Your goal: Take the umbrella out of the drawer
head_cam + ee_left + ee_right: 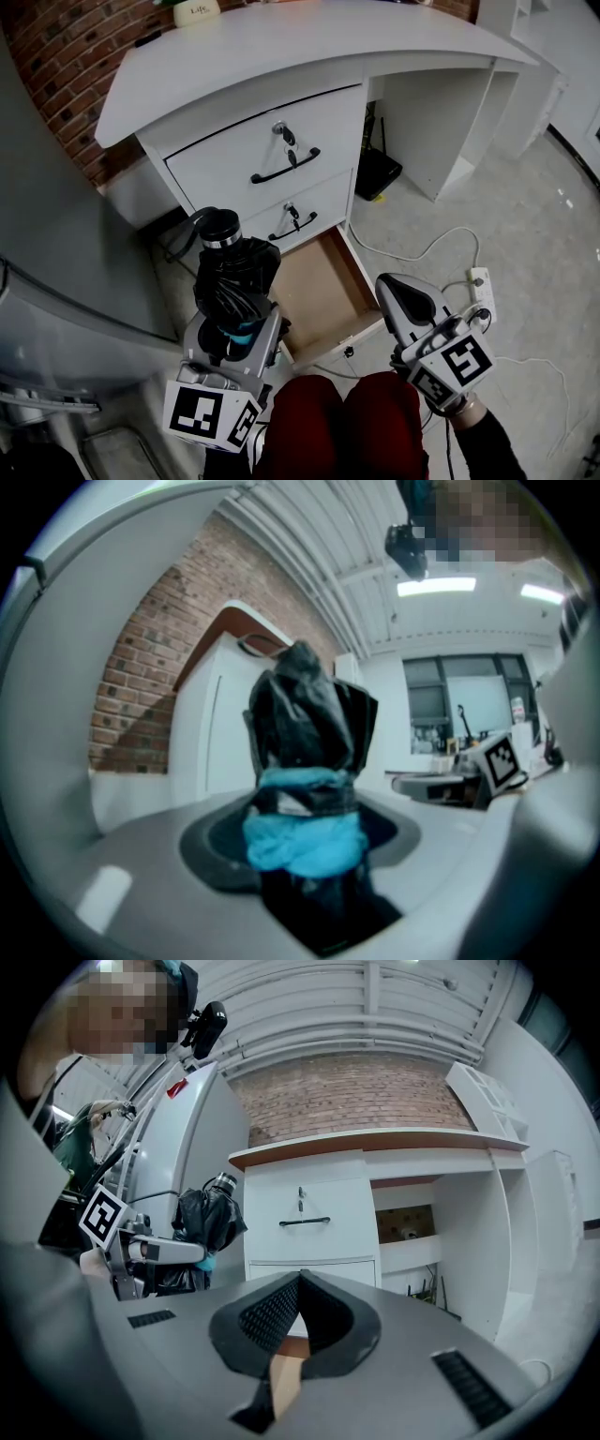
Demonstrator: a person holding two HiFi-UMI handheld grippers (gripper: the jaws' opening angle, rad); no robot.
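A folded black umbrella [236,272] with a blue strap stands upright between the jaws of my left gripper [234,317], which is shut on it. Its silver-ringed end [220,229] points up. It hangs in the air to the left of the open bottom drawer [317,281], whose wooden floor is bare. In the left gripper view the umbrella [306,726] fills the middle, gripped at the blue band by my left gripper [305,832]. My right gripper [401,292] hovers at the drawer's right front corner, shut and empty. The right gripper view shows that gripper [298,1286] with the umbrella [208,1221] off to the left.
The white desk [281,47] has two shut drawers with black handles [284,166] above the open one. A grey cabinet [56,234] stands close on the left. A power strip [483,286] and cables lie on the floor at right. The person's red-clad knees [347,422] are below.
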